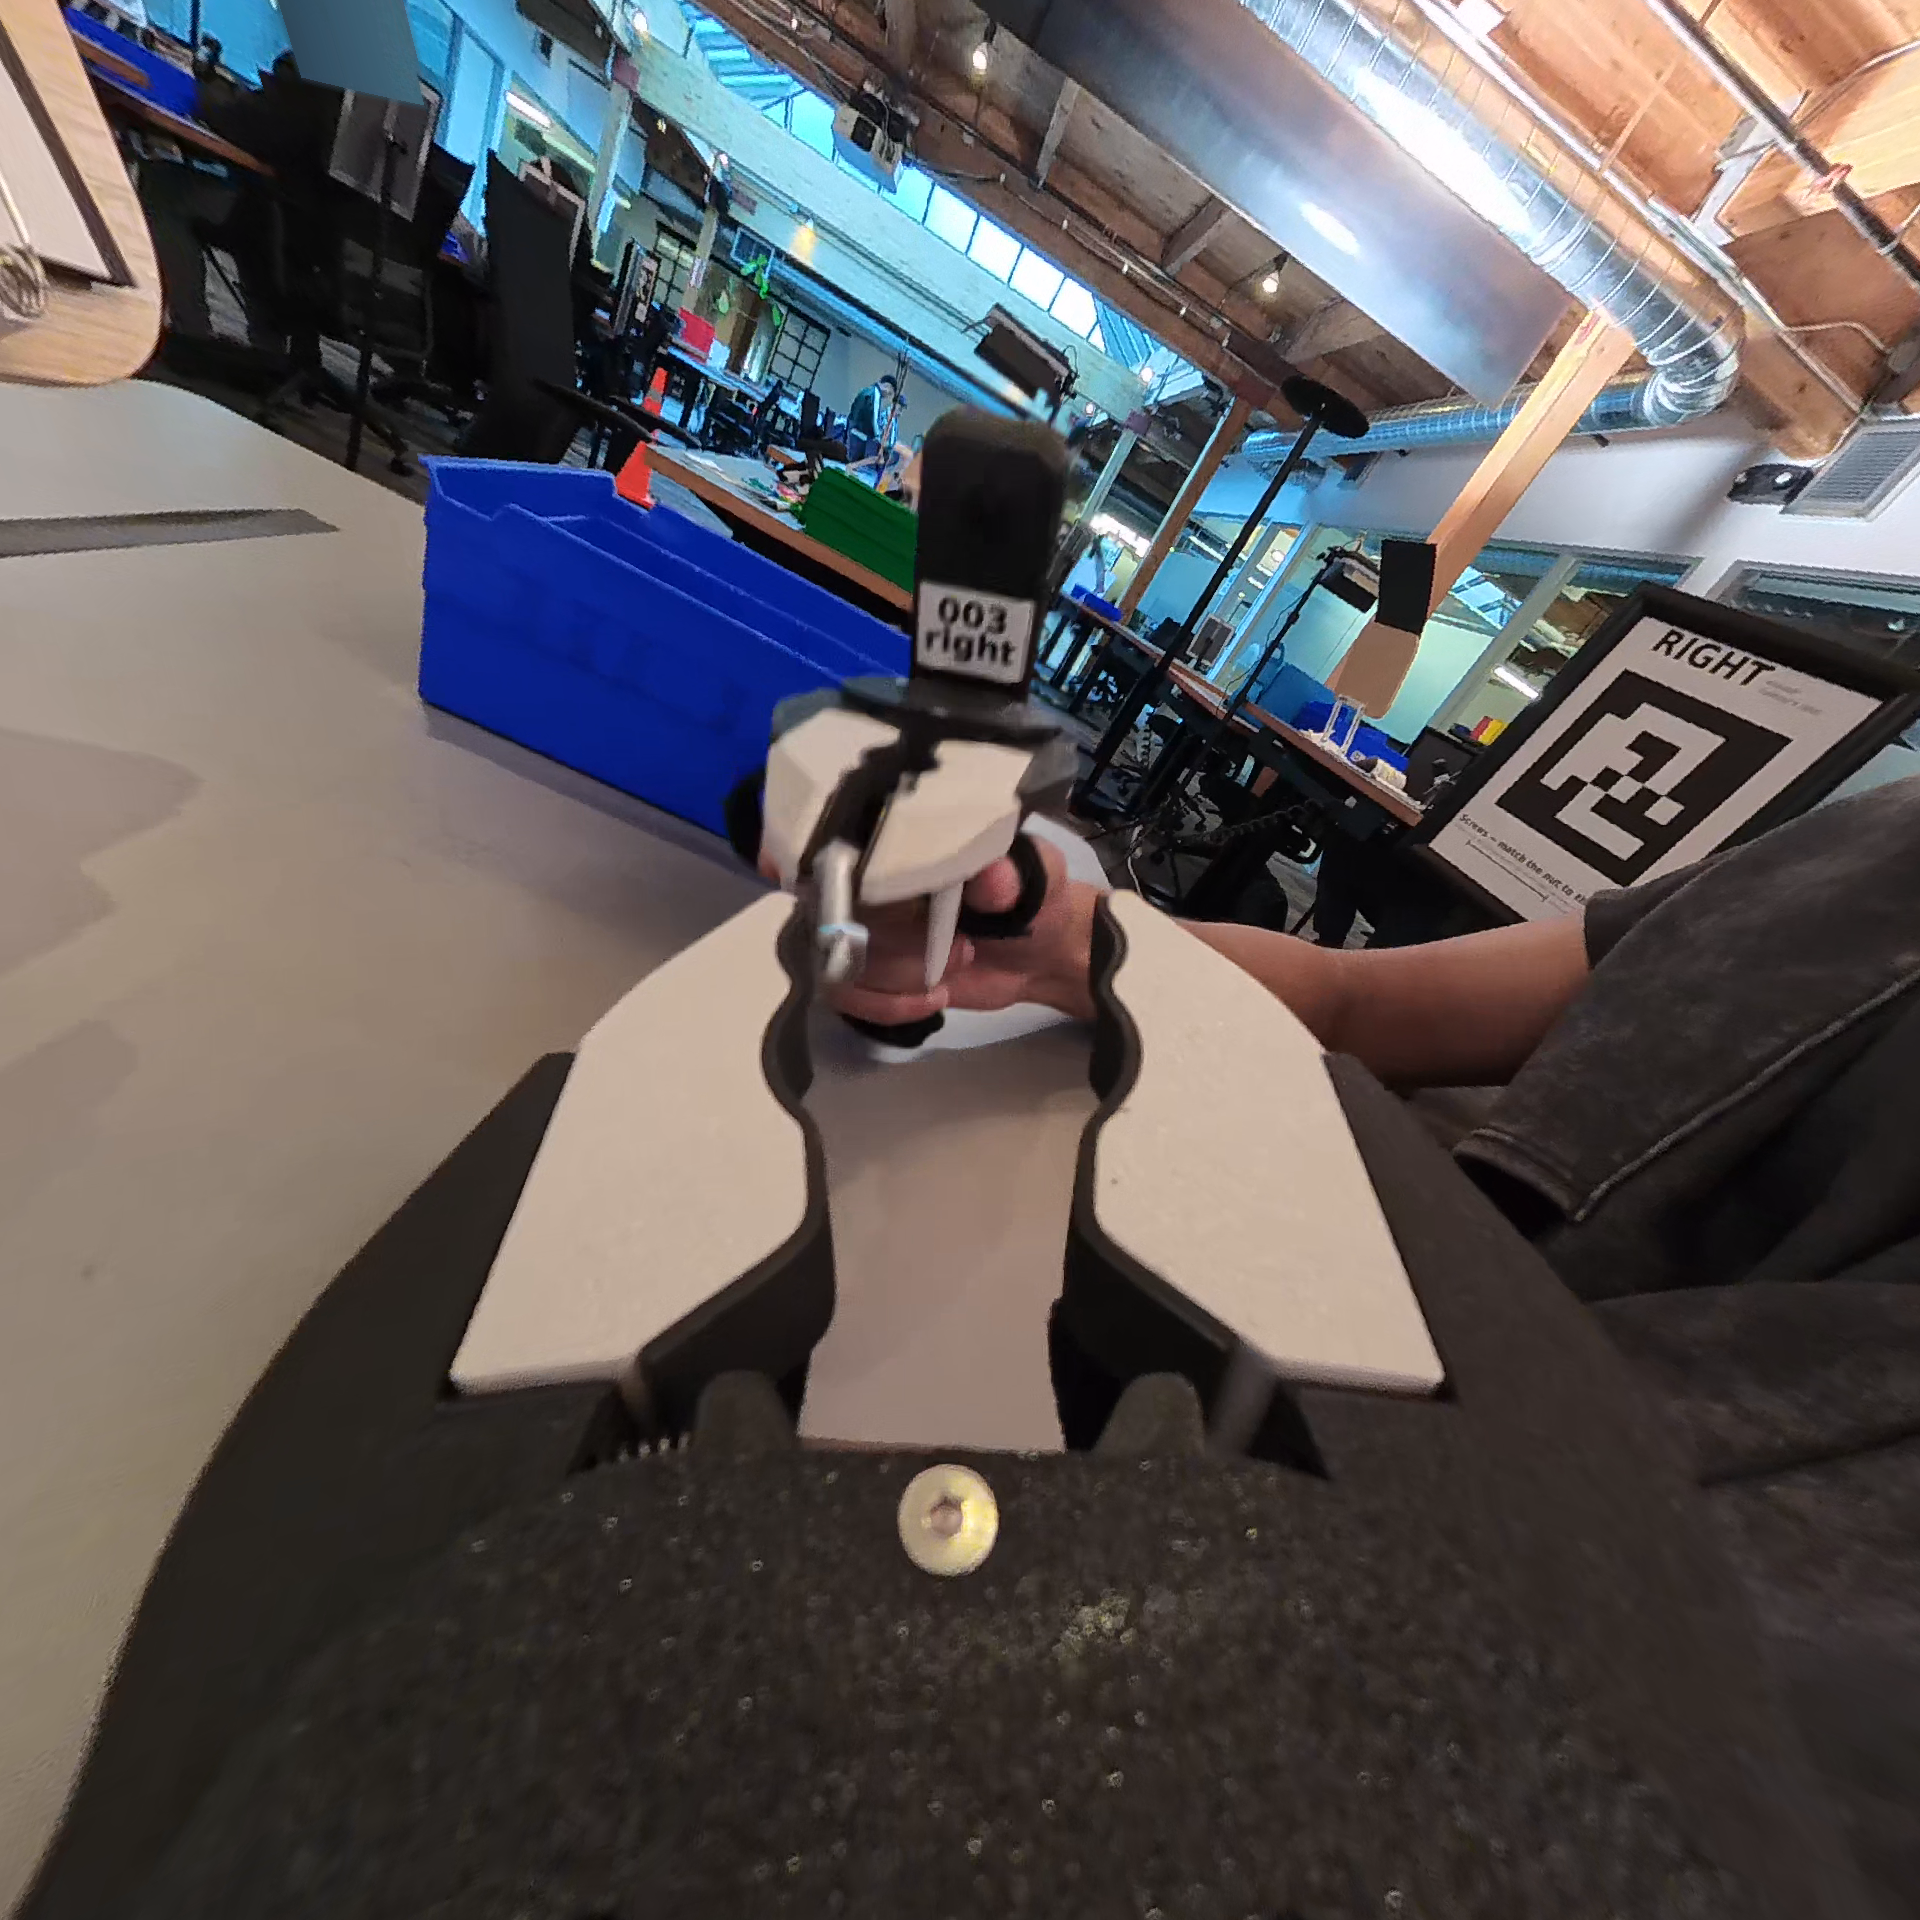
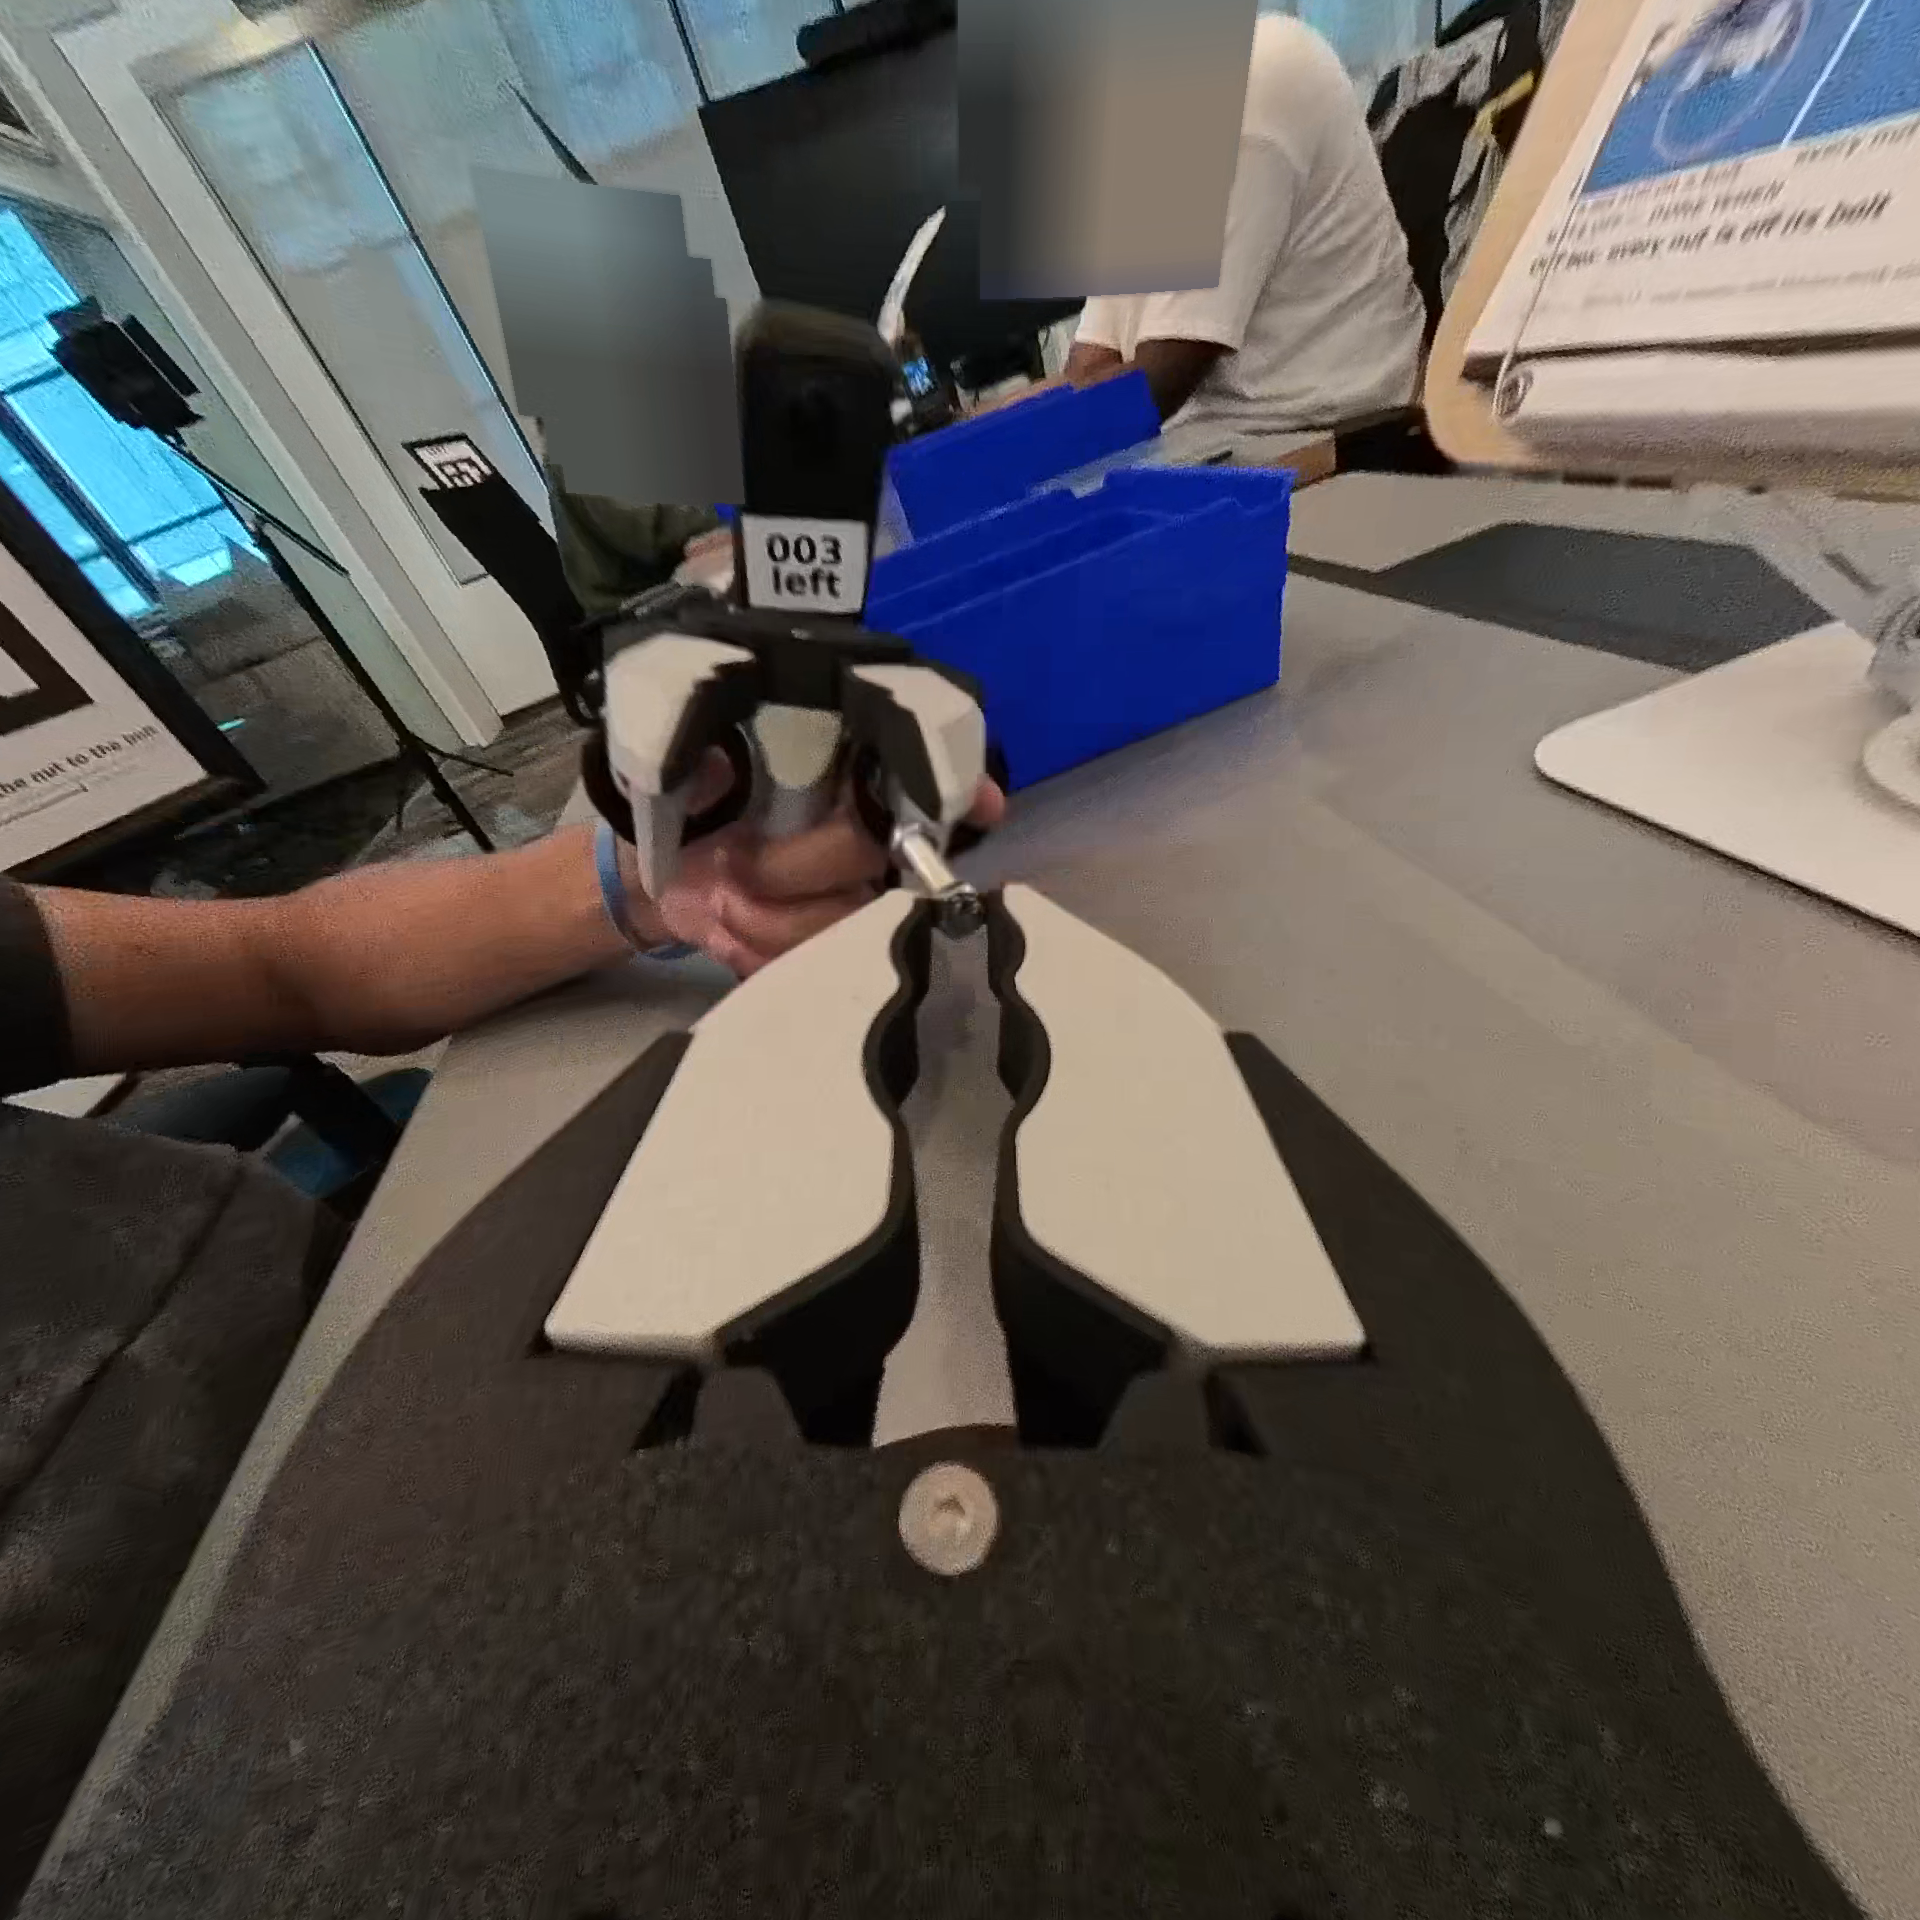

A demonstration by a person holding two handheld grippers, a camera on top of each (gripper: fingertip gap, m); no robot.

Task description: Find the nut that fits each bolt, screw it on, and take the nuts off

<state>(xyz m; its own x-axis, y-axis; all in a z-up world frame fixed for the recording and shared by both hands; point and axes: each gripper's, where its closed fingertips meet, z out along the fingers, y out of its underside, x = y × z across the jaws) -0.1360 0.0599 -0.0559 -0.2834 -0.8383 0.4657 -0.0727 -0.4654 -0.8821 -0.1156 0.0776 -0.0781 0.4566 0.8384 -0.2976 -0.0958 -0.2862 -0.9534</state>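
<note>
Open-plan workshop-lab: exposed timber ceiling with silver ductwork (image 1: 1507, 208), rows of workbenches (image 1: 790, 520), blue parts bins (image 1: 623, 634) on the grey counter (image 1: 260, 935), tripod-mounted cameras (image 2: 125, 364).

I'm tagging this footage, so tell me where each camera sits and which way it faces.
Left wrist view: on the left gripper, looking along its open jaws over the grey table at the right gripper and the hand holding it.
Right wrist view: on the right gripper, jaws shut on a bolt, facing the left gripper and its forearm.
Shared: they face each other; both show the bolt and blue bin.
</note>
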